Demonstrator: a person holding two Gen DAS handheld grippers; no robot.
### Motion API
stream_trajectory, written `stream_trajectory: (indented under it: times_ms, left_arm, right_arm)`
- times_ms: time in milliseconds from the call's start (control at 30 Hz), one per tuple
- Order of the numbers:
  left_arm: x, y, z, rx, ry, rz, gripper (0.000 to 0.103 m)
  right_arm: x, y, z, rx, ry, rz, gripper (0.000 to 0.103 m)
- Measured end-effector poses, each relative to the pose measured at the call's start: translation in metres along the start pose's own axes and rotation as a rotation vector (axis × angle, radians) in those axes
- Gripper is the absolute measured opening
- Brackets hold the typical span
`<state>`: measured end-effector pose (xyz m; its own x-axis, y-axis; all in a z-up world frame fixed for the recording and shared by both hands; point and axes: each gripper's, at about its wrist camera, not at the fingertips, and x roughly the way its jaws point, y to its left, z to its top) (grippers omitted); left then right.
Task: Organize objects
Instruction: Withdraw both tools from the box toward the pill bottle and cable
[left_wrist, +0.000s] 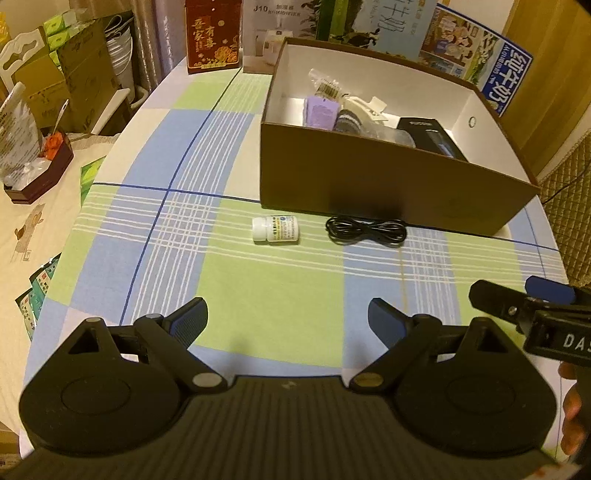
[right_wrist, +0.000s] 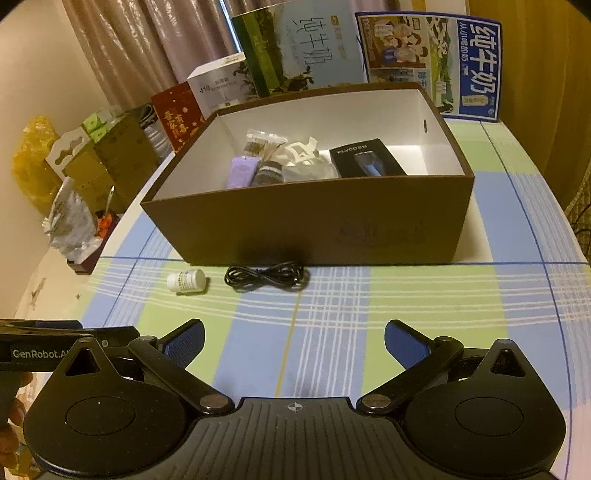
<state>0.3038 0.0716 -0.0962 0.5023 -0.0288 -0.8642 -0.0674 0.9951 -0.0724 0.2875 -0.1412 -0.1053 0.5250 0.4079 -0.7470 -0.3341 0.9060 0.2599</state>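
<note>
A small white pill bottle (left_wrist: 274, 229) (right_wrist: 185, 281) lies on its side on the checked tablecloth. Right of it lies a coiled black cable (left_wrist: 365, 231) (right_wrist: 265, 277), close to the front wall of a brown cardboard box (left_wrist: 391, 188) (right_wrist: 317, 221). The box holds a purple packet (left_wrist: 322, 113) (right_wrist: 241, 172), a white clip (left_wrist: 364, 107), a black shaver box (right_wrist: 367, 158) and other small items. My left gripper (left_wrist: 288, 321) is open, well short of the bottle. My right gripper (right_wrist: 294, 341) is open with nothing between its fingers, short of the cable.
Upright cartons stand behind the box: a red one (left_wrist: 211, 37), a white humidifier box (left_wrist: 264, 33) and a blue milk carton (right_wrist: 436, 62). To the left, beyond the table edge, are cardboard boxes (left_wrist: 70, 85) and a dark tray (left_wrist: 40, 173). The right gripper's side (left_wrist: 532, 314) shows at right.
</note>
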Motion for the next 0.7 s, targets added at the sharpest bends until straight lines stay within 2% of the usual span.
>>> stream_trajectory:
  times_ms: [367,700]
  left_arm:
    - [0.034,0.023,0.017,-0.007,-0.004,0.025,0.091]
    - [0.071,0.042,0.030,0.002,0.020,0.031,0.091]
  right_arm:
    - [0.049,0.022,0.003,-0.053,-0.039,-0.012,0.100]
    - [0.104,0.034,0.009,-0.065,-0.028,-0.047,0.098]
